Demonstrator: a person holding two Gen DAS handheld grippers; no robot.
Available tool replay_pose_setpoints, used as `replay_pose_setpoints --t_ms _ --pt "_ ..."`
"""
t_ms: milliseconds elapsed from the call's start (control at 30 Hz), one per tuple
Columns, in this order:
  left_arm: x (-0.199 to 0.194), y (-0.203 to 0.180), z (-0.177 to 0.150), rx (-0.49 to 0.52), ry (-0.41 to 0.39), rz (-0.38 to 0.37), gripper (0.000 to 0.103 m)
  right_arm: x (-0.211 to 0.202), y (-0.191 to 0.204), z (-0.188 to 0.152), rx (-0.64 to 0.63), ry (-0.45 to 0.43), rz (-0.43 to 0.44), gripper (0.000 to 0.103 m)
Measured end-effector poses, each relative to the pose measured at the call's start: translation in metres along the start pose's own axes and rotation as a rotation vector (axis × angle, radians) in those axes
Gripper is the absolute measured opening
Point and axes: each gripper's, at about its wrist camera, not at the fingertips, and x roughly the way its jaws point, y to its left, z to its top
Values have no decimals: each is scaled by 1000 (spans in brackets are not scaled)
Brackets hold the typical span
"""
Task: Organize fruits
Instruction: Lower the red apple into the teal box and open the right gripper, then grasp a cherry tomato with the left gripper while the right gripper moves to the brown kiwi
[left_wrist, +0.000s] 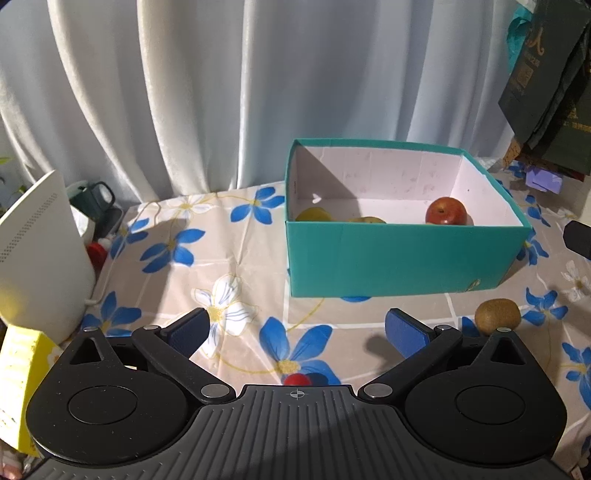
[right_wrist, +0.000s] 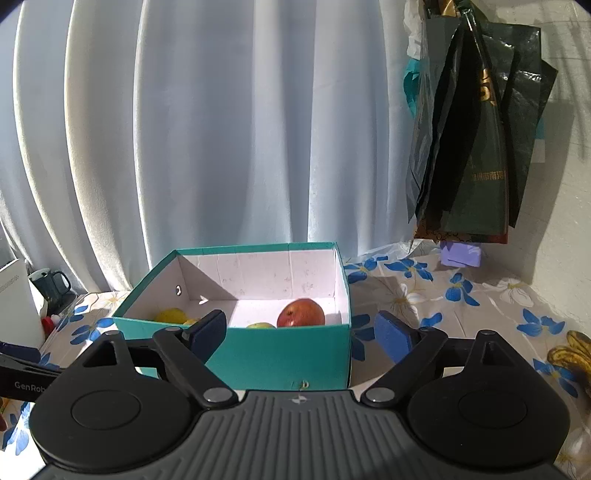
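We've got both grippers empty & wide apart: left gripper (left_wrist: 295, 328) hangs over the floral tablecloth (left_wrist: 236, 258) w/ nothing between its blue pads, right gripper (right_wrist: 301, 332) sits just in front of the teal box (right_wrist: 280, 354), also holding nothing. Box stands toward the back of the table near the curtain; inside we see a red apple (right_wrist: 301, 314), plus yellow-green fruits along the near wall, partly hidden. Still loose on the table: a kiwi (left_wrist: 496, 315) just off the box's near right corner, a small red fruit (left_wrist: 297, 378) right under the left gripper's nose (mostly hidden, can't ID it), & bananas (right_wrist: 570, 354) at the right edge of the table. Next step is prob. the kiwi or the red fruit w/ the left. To do it well we'd centre the pads on either side, come down low so pads meet the widest part, squeeze gently (kiwi bruises, round fruit rolls), then lift clear over the box wall before releasing.
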Motion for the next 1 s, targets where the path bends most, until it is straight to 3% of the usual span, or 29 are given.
replay_pose_setpoints --t_ms 233,367,533,567,633,800,867,933,1000 --pt "-9 2 -46 56 -61 -21 103 -32 2 -24 21 6 11 95" --pt "-10 -1 -70 117 -105 12 103 -40 5 -32 28 22 4 95" --pt "1 -1 -89 149 -64 -23 102 -42 11 -38 25 50 5 95" --pt "3 -1 -91 146 -60 -28 100 -43 13 -39 19 54 3 95" --pt "9 -1 -95 148 -34 -39 83 -44 15 -39 13 59 2 95" --pt "27 1 -101 135 34 -74 76 -46 17 -41 7 68 -11 95" --pt "31 2 -101 130 44 -85 69 -47 17 -41 8 71 -20 95" --pt "36 2 -101 128 73 -101 56 -46 17 -42 9 75 -27 95" --pt "40 3 -102 118 93 -119 52 -45 17 -42 9 81 -34 95"
